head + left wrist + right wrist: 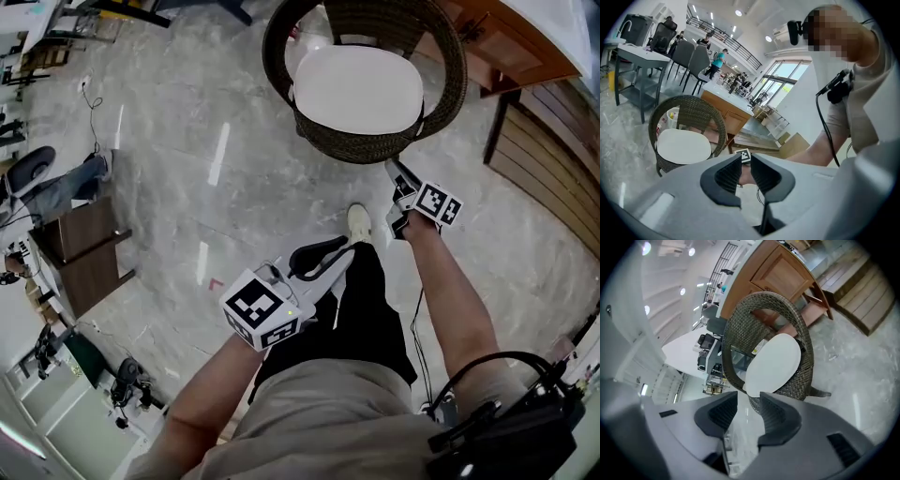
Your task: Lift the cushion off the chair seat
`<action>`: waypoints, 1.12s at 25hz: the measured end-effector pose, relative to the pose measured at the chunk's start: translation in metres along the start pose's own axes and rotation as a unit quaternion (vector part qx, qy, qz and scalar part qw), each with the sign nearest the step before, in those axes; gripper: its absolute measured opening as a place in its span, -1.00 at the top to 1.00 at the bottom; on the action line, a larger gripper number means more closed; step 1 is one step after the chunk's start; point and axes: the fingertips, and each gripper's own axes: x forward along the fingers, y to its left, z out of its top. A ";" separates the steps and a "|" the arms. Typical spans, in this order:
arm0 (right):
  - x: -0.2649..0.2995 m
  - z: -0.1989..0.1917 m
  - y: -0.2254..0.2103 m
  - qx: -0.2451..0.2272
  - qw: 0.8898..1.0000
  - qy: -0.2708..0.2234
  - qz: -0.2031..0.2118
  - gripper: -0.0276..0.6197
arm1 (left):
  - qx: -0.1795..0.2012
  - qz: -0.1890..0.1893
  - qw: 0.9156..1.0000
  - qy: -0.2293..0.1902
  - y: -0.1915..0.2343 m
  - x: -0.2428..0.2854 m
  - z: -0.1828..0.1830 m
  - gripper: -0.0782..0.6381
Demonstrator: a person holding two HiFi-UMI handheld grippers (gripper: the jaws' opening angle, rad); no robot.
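Observation:
A round white cushion (356, 89) lies on the seat of a dark wicker tub chair (441, 103) at the top of the head view. My right gripper (401, 192) hangs just short of the chair's front rim, open and holding nothing. In the right gripper view the cushion (773, 363) and wicker chair (740, 333) lie ahead of the parted right gripper (749, 401). My left gripper (323, 253) is further back over the floor, by my leg. Its jaws stand a little apart in the left gripper view, where the left gripper (745, 161) is empty and the cushion (683, 146) sits to the left.
A wooden counter (525, 47) and slatted wooden platform (553, 159) stand right of the chair. My white shoe (359, 222) and dark trouser leg are between the grippers. A brown cabinet (84, 253) and cables lie far left. The floor is grey marble.

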 end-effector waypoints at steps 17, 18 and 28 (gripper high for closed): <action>0.101 0.045 -0.128 0.060 0.994 -0.052 -0.071 0.38 | -0.016 -0.008 1.000 0.017 0.079 0.055 -0.014 0.67; 0.103 0.045 -0.131 0.062 0.994 -0.052 -0.074 0.36 | -0.019 -0.009 1.000 0.018 0.080 0.057 -0.014 0.66; 0.120 0.049 -0.151 0.092 0.991 -0.057 -0.084 0.35 | -0.022 -0.006 0.999 0.027 0.097 0.061 -0.017 0.66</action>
